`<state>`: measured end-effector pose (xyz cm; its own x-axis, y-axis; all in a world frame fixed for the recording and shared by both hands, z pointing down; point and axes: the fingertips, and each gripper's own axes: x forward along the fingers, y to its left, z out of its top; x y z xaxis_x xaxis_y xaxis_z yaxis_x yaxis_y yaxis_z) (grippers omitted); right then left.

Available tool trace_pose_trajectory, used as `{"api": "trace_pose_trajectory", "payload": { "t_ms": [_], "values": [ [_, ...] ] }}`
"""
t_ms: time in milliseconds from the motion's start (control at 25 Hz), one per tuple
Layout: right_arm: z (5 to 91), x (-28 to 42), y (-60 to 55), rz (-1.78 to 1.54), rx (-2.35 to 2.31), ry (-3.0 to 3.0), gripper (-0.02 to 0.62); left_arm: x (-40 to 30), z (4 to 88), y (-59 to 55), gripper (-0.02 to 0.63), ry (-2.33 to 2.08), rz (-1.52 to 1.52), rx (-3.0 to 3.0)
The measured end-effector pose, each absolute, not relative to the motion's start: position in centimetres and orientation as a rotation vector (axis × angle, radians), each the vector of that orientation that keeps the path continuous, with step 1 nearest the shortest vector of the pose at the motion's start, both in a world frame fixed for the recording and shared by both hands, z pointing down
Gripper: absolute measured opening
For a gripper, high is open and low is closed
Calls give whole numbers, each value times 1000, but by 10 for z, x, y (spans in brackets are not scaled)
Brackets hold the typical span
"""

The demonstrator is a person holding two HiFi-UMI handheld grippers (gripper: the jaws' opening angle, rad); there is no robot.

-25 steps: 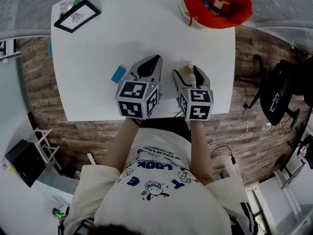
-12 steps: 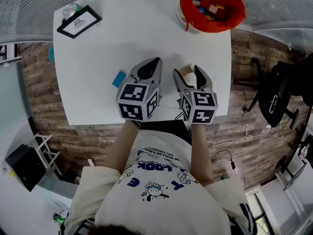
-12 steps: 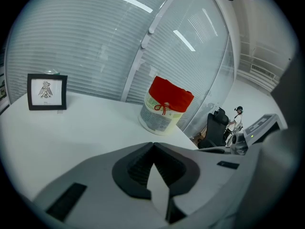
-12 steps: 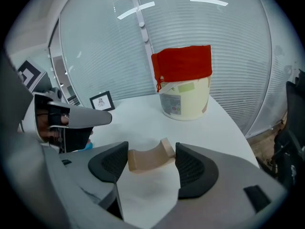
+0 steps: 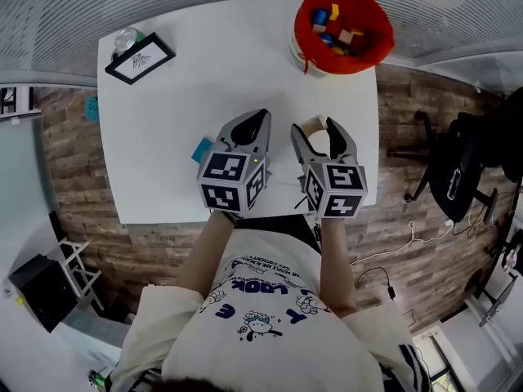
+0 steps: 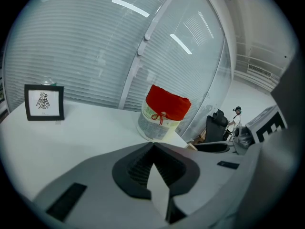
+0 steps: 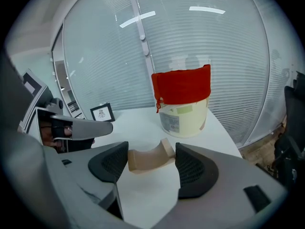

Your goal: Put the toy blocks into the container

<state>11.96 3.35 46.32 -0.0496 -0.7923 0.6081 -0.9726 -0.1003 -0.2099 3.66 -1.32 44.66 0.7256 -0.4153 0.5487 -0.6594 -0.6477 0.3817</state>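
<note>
Right tongs (image 7: 151, 152) clamp a pale tan, arch-shaped wooden block (image 7: 143, 162); left tongs (image 6: 153, 146) are closed, empty

The container (image 7: 181, 87) is red over cream, the arched block (image 7: 147, 159) tan, the table (image 5: 180, 96) white.
</note>
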Motion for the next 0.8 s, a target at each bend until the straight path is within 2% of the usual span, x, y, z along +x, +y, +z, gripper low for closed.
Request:
{"api": "trace_pose_trajectory", "payload": {
  "t_ms": [800],
  "values": [
    [387,147,-4,708,2067,-1968,308,52,411,-35,31,-822,495,2435]
  ]
}}
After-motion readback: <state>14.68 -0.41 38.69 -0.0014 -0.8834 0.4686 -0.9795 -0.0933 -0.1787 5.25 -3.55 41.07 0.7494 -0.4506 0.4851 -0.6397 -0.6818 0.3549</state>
